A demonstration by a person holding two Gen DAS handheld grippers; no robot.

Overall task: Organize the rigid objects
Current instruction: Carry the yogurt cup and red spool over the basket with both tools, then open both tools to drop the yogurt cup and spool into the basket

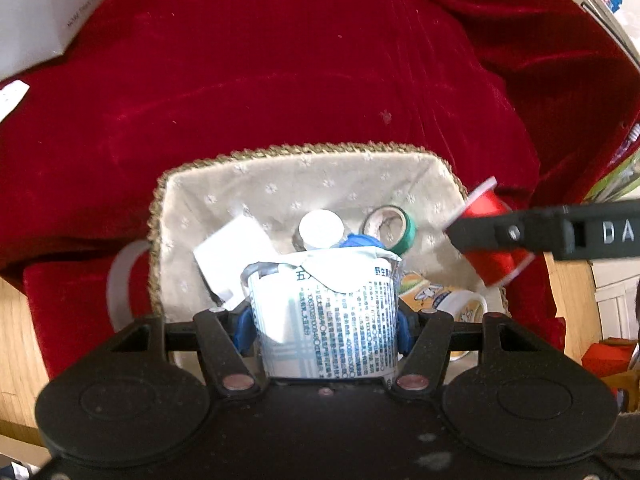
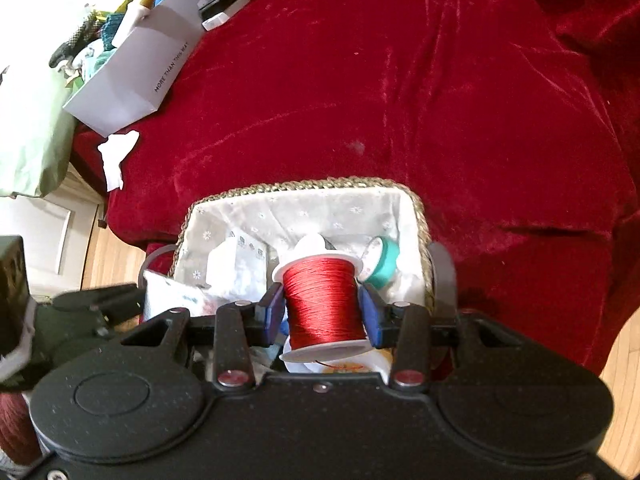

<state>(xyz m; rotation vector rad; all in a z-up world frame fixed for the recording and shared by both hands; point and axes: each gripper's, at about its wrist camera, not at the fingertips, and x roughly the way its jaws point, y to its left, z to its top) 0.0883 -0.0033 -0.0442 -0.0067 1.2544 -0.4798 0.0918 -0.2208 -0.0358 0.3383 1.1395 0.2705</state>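
Note:
A woven basket (image 1: 280, 152) with pale flowered lining sits on a red velvet cloth. My left gripper (image 1: 326, 320) is shut on a white printed cup (image 1: 326, 316), held over the basket's near part. My right gripper (image 2: 322, 308) is shut on a spool of red thread (image 2: 324, 304), just above the basket (image 2: 304, 186). From the left wrist view that spool (image 1: 488, 210) shows over the basket's right rim behind a black finger (image 1: 520, 234). Inside lie a roll of green tape (image 1: 394, 226), a white round lid (image 1: 320, 226), a white card (image 1: 232, 248) and an orange-printed cup (image 1: 448, 300).
A white cardboard box (image 2: 132, 72) full of items stands at the cloth's far left. A crumpled white scrap (image 2: 116, 152) lies near the cloth's left edge. Wooden floor (image 2: 112, 256) shows past the cloth. A white handle (image 1: 120, 284) sticks out from the basket's left side.

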